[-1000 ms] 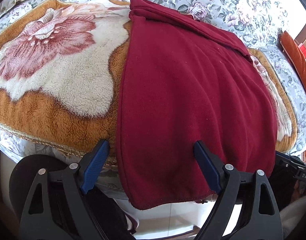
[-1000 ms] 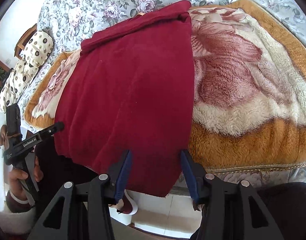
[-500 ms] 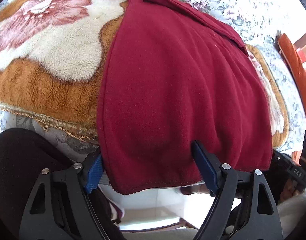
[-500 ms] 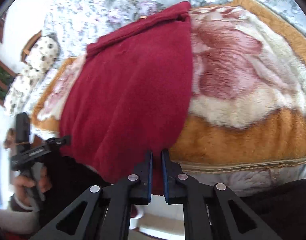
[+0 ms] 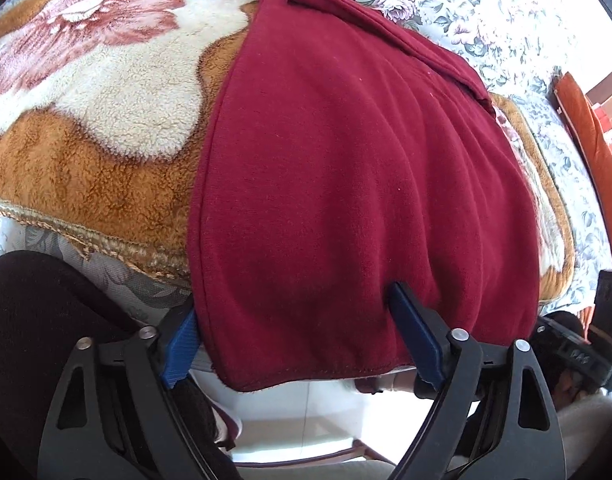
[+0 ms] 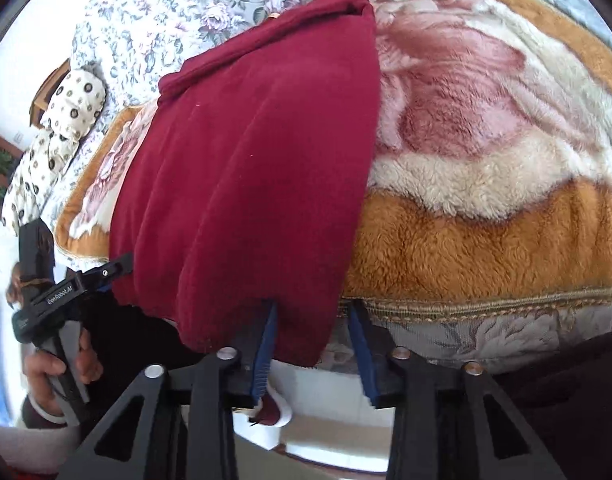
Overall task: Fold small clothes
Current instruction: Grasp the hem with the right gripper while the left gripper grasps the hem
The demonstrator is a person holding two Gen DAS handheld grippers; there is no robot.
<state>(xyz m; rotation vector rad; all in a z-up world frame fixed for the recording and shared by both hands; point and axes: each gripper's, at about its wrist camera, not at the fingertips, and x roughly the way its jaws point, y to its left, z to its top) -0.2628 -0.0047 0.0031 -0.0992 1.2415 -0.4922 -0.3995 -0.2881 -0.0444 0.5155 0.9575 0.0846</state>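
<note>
Left wrist view: red garment (image 5: 346, 180) on the blanket (image 5: 106, 140), long axis running away from me, hem over the bed's near edge. My left claw (image 5: 294, 316), jaws just closing but wide, straddles the left hem corner without pinching it.

Right wrist view: my right claw (image 6: 312, 322), jaws lately moving, now apart; the right hem corner hangs between, ungripped.

Closer in on the red cloth (image 5: 346, 180) in the left wrist view: hem now between the left gripper (image 5: 294, 308)'s jaws, which have just been closing, left pad tucked behind the edge. Right gripper (image 6: 313, 312): pinched shut half a second ago, now apart again around the cloth's lower corner.
</note>
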